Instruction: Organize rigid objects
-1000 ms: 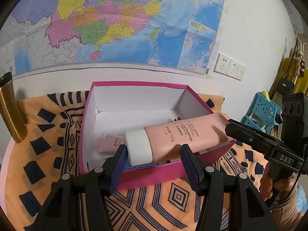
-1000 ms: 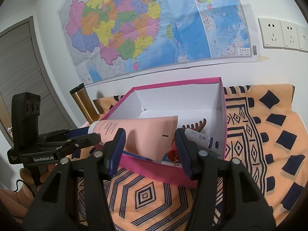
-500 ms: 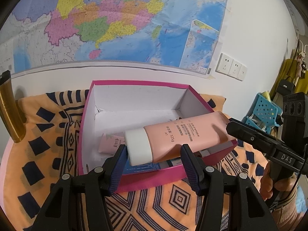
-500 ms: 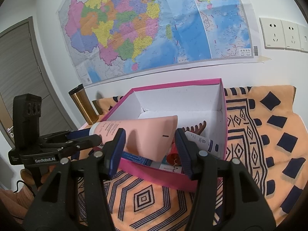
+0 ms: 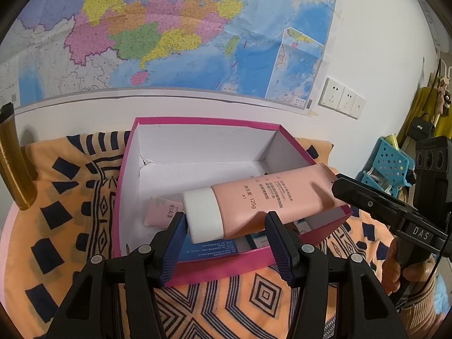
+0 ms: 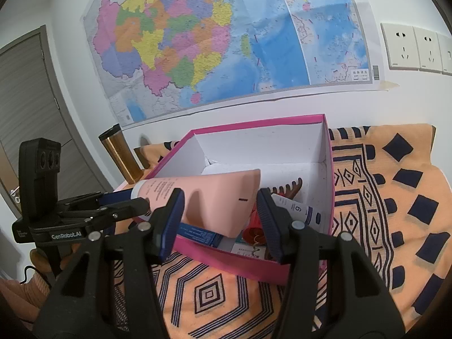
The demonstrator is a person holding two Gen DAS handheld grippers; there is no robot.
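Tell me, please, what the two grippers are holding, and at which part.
Both hold the pink tube above the pink box. The left gripper clamps its white cap end; the right gripper clamps its flat crimped end.

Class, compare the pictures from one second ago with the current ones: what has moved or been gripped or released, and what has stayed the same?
Almost nothing has changed. The pink tube is still held over the pink box, cap end between the left gripper fingers and flat end between the right gripper fingers; both views drifted only slightly. Nothing was let go. The box's contents, the patterned cloth and the gold tumbler stayed put.
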